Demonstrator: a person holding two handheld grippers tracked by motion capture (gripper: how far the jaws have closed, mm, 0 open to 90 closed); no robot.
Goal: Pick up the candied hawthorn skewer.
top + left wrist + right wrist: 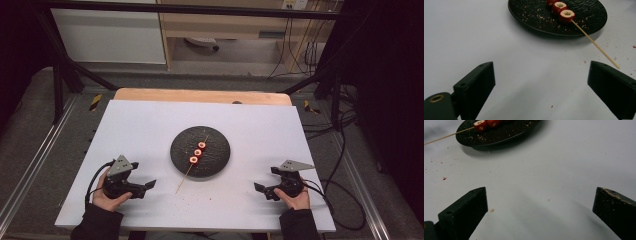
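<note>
High view shows a round black plate (pixel 212 160) near the middle of a white table (pixel 140 125), and every place below is told from that plate. On the plate lies a wooden skewer (pixel 186 174) carrying three red fruit pieces (pixel 198 152) in a row, each with a pale hollow centre; the skewer runs slantwise across the plate and its bare end sticks out past the near rim, over the table on the person's side. The left gripper (pixel 150 185) rests on the table well apart from the plate, toward the near left, held in the person's left hand (pixel 107 197); its jaws stand wide with nothing between them. In the left gripper view the skewer's bare tip (pixel 616 67) ends close above the jaw on that view's right, and whether it touches cannot be told. The right gripper (pixel 259 188) rests well apart from the plate toward the near right, in the person's right hand (pixel 295 199), its jaws also spread wide and empty. Reddish and pale crumbs (pixel 444 178) dot the table between the plate and the grippers, and more speckle the plate itself.
</note>
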